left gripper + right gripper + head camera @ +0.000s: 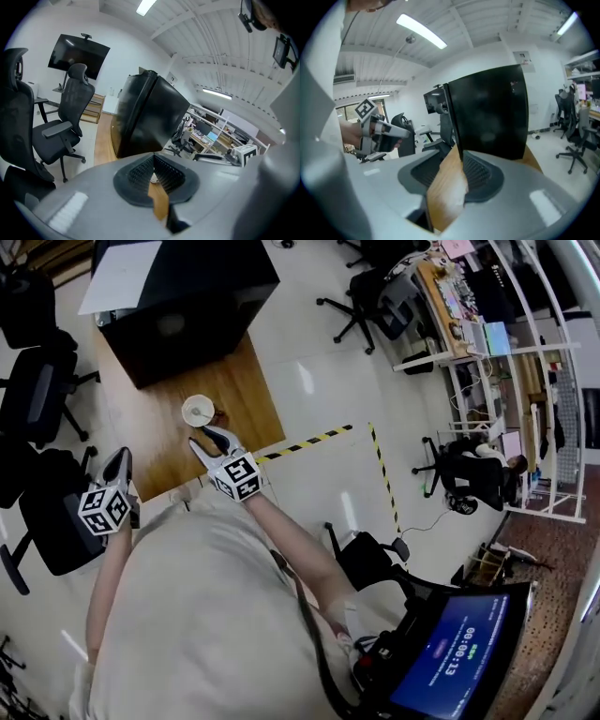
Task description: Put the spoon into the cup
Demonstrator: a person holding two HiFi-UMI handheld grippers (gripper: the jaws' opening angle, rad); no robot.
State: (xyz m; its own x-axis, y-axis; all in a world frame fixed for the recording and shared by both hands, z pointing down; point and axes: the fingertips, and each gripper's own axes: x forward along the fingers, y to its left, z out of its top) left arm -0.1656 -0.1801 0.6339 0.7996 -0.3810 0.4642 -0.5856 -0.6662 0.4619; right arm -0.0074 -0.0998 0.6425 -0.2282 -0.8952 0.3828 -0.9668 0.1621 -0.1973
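Observation:
A white cup [198, 411] stands on the wooden table [159, 451], in front of a big black box [187, 296]. I cannot make out the spoon in any view. My right gripper [214, 442] hovers just on the near side of the cup, its jaws apart with nothing between them. In the right gripper view only table wood shows between the pads of the right gripper [457, 159]. My left gripper [118, 468] hangs over the table's near left corner. Its jaws stand narrowly apart, and through that gap in the left gripper [153, 174] I see only wood and a white sliver.
Black office chairs [37, 390] crowd the table's left side, and more chairs [375, 296] stand by the desks at the right. Black-and-yellow floor tape [309, 440] runs off to the right of the table. A lit screen [450, 652] sits at the lower right.

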